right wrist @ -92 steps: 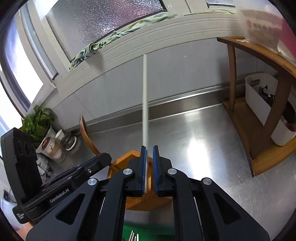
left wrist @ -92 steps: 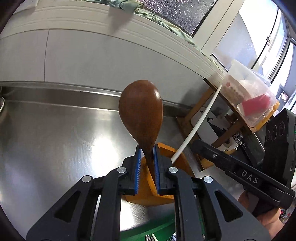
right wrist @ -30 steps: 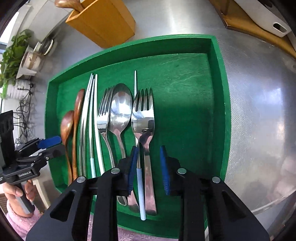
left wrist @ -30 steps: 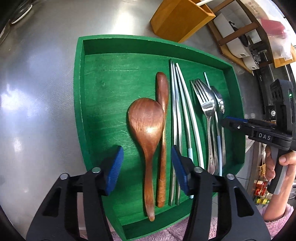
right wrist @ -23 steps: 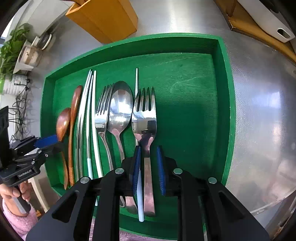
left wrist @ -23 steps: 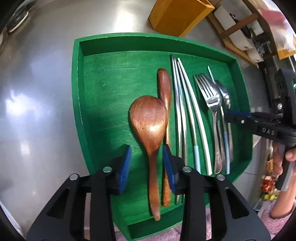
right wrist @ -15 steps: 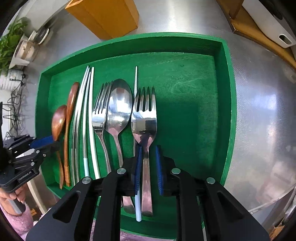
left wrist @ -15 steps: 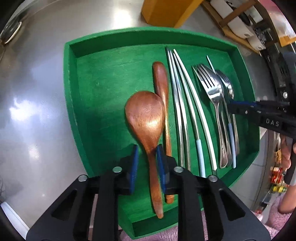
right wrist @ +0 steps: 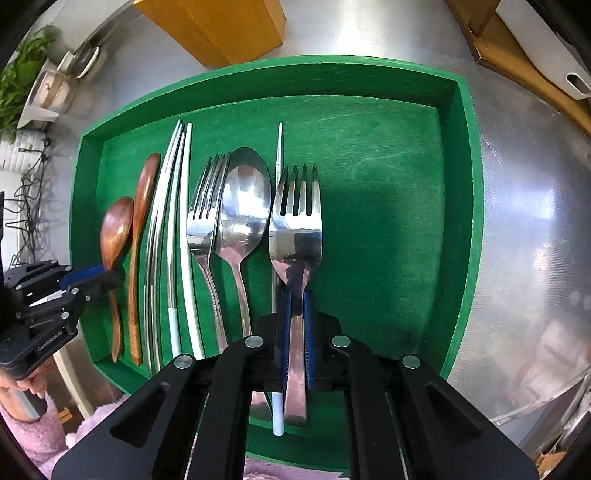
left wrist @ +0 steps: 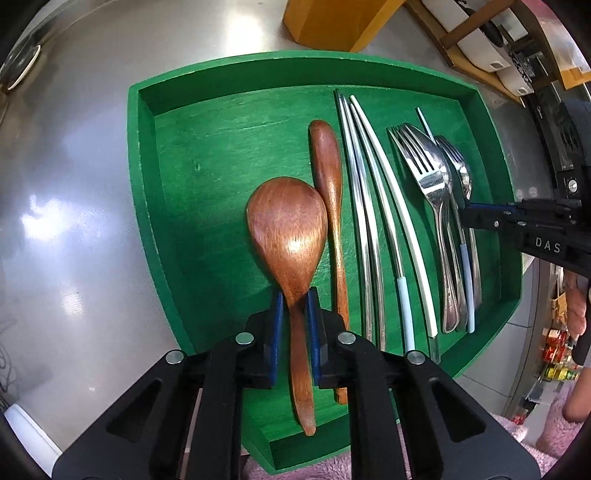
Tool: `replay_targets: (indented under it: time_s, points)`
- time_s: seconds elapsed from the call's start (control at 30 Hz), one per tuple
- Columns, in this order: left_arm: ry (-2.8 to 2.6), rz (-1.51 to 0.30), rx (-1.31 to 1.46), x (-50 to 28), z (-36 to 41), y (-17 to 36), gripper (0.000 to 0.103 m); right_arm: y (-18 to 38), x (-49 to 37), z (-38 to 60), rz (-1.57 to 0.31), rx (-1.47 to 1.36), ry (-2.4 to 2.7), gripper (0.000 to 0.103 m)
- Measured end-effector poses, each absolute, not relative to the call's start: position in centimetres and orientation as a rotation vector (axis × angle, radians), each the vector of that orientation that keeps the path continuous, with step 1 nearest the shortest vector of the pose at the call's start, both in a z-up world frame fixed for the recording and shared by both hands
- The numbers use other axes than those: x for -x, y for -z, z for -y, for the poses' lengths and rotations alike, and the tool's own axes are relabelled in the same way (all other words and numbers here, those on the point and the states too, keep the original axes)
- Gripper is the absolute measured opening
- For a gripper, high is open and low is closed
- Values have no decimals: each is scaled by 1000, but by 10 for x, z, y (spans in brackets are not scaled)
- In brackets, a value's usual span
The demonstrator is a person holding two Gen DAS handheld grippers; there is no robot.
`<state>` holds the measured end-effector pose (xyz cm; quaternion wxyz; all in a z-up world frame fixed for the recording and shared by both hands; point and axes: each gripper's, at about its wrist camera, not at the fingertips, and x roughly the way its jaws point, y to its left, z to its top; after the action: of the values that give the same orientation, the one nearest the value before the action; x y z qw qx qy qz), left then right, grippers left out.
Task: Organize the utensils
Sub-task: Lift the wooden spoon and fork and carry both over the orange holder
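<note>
A green tray (left wrist: 137, 155) holds the utensils in a row. My left gripper (left wrist: 294, 295) points down at the tray's left half. Its jaws are closing and the blue pads (left wrist: 277, 317) touch the neck of the big wooden spoon (left wrist: 287, 229), which lies flat. My right gripper (right wrist: 296, 295) is over the tray's (right wrist: 466, 184) middle. Its jaws are closing and the pads press on the handle of a steel fork (right wrist: 295, 221), also lying flat. Each gripper shows in the other's view: the left gripper (right wrist: 90, 278) and the right gripper (left wrist: 469, 216).
A slim wooden spoon (left wrist: 327, 166), metal and white chopsticks (left wrist: 364, 192), a second fork (right wrist: 201, 221) and a steel spoon (right wrist: 245, 199) lie between the two grips. An orange wooden holder (left wrist: 332, 18) stands behind the tray on the steel counter. A wooden shelf (right wrist: 491, 48) is at the right.
Both pairs of jaws came together: the left from wide apart onto the wooden spoon's neck, the right onto the fork's handle. Earlier, both held utensils over the orange holder.
</note>
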<state>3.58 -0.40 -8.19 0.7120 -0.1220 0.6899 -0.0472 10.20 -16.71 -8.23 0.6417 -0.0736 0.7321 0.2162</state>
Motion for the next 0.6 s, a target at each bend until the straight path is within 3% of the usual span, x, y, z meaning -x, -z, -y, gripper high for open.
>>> replay_targets:
  time_s: [0.33, 0.6]
  points:
    - [111, -1412, 285, -34, -5, 54, 11, 63, -99, 201, -1589, 105, -530, 6]
    - [99, -1265, 251, -34, -1, 37, 11, 31, -83, 208, -1374, 112, -533, 7]
